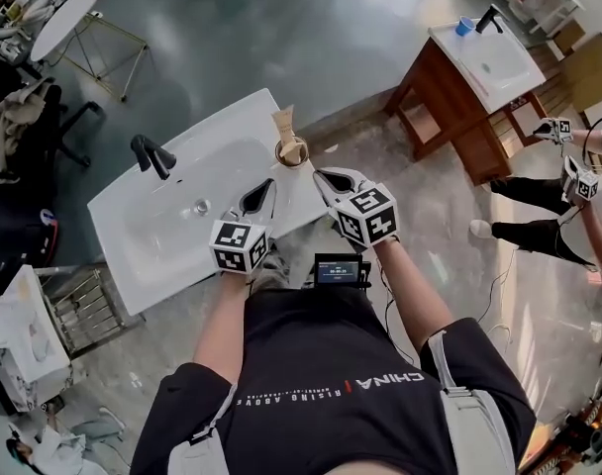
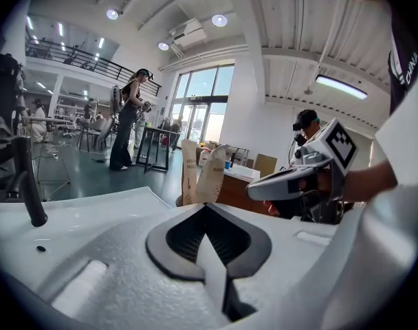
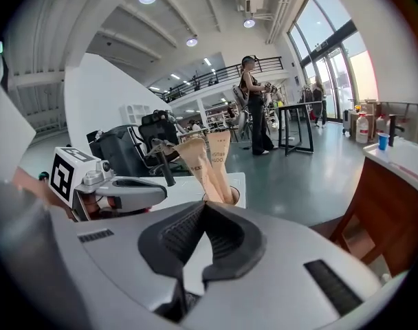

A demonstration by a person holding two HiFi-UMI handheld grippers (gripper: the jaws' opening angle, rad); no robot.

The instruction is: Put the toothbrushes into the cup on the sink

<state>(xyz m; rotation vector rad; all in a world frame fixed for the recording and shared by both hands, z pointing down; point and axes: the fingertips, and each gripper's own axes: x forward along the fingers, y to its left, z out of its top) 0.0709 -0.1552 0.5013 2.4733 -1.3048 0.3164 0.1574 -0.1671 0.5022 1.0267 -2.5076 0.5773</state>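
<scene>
Both pairs of jaws are pressed together with nothing between them. In its own view the left gripper (image 2: 207,207) shows its dark pads meeting at the tips, and the right gripper (image 3: 203,205) shows the same.

Just past both sets of tips stands the cup (image 1: 292,152). Two toothbrushes (image 1: 284,125) in tan paper sleeves stick up out of it, leaning a little apart. The cup sits on the flat rim of the white sink (image 1: 133,250), at the corner nearest the right gripper. In the head view the left gripper hovers over the sink's near edge and the right gripper hangs just off that corner. Both are close to the cup and neither touches it.

Farther along the sink are the round drain (image 1: 201,207) in the basin and a black faucet (image 1: 152,155) on the far rim. Well apart, a second basin sits on a brown cabinet (image 1: 450,107).
</scene>
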